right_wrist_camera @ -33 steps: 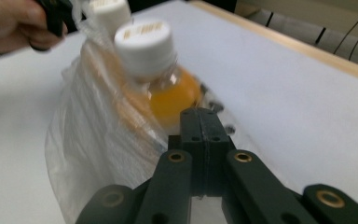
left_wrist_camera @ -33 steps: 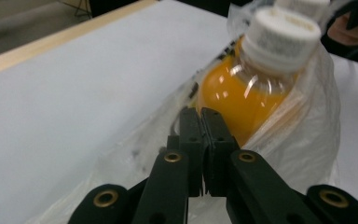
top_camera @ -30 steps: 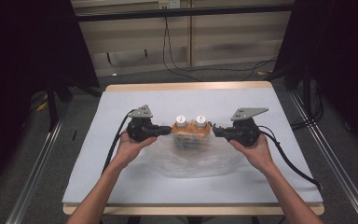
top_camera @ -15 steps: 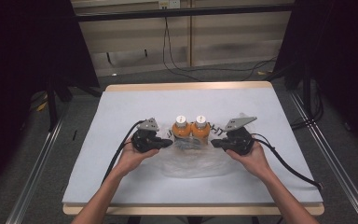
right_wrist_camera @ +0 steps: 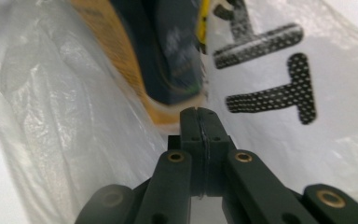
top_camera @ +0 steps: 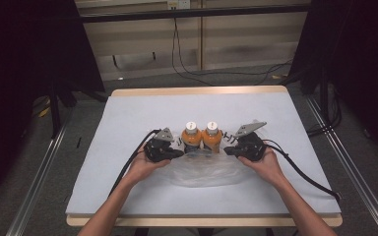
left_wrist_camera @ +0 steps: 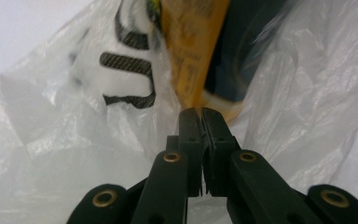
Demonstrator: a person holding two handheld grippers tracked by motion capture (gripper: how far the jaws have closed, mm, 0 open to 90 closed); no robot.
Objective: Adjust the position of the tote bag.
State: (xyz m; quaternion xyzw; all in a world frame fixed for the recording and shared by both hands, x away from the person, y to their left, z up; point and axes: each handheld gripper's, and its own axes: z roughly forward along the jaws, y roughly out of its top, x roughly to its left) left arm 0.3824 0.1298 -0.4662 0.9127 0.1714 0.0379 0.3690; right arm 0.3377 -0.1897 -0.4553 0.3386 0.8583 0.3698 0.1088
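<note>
- White sheeting covers the table [top_camera: 128, 118], and a clear plastic bag [top_camera: 204, 169] lies crumpled at its middle, between both hands.
- At the bag's twelve o'clock edge stand two orange bottles [top_camera: 202, 138], upright and touching, white caps up.
- Left gripper [top_camera: 179, 154] sits at the bottles' nine o'clock, right gripper [top_camera: 228, 151] at three o'clock; each has its jaws clamped together, seemingly pinching bag film.
- Judged by look, the film is light, limp and slippery, likely to tear or slide; the full bottles seem heavy and could topple. Best hold: the bag's rim on either side.
- Since a second ago, both grippers and the bottles have sunk towards the table.
</note>
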